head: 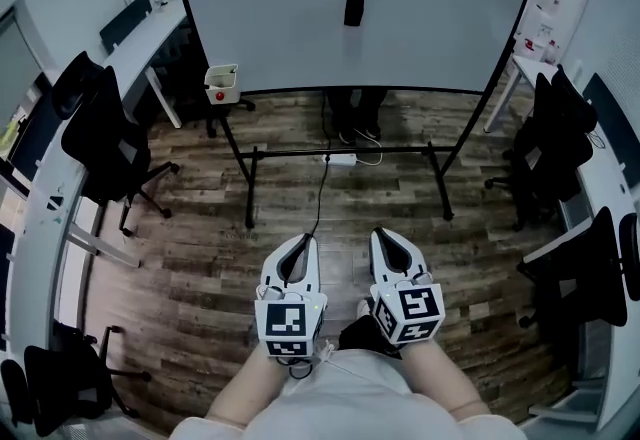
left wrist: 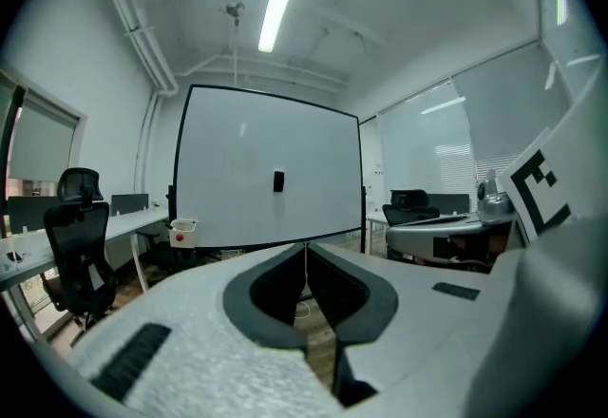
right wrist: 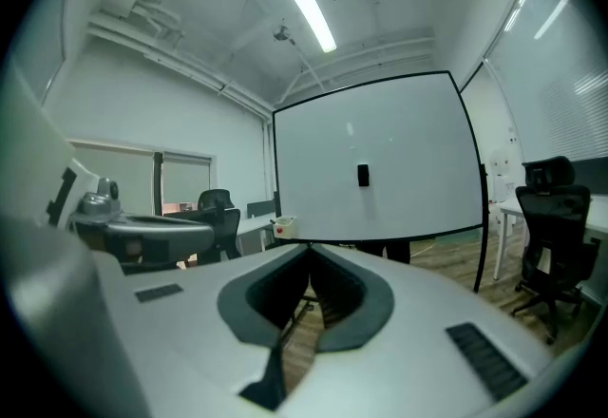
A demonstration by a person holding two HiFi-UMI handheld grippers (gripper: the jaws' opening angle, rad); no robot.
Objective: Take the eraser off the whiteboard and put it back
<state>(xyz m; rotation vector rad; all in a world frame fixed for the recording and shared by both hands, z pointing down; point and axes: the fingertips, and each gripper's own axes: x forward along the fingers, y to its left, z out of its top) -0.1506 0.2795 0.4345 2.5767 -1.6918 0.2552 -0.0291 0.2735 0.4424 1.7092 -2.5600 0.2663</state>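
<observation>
A small black eraser (head: 353, 9) sticks on the large whiteboard (head: 300, 18), near its middle; it shows as the eraser (left wrist: 278, 181) in the left gripper view and the eraser (right wrist: 362, 175) in the right gripper view. Both grippers are held side by side low in the head view, well short of the board. My left gripper (head: 300, 241) has its jaws together with nothing between them. My right gripper (head: 383, 234) also has its tips meeting, empty. The left gripper (left wrist: 306, 245) and the right gripper (right wrist: 310, 250) both point toward the board.
The board stands on a black wheeled frame (head: 340, 158) over a wooden floor, a cable running under it. A white box (head: 222, 83) sits at its lower left. Black office chairs (head: 100, 143) and desks (head: 45, 218) line both sides; another chair (head: 555, 133) stands right.
</observation>
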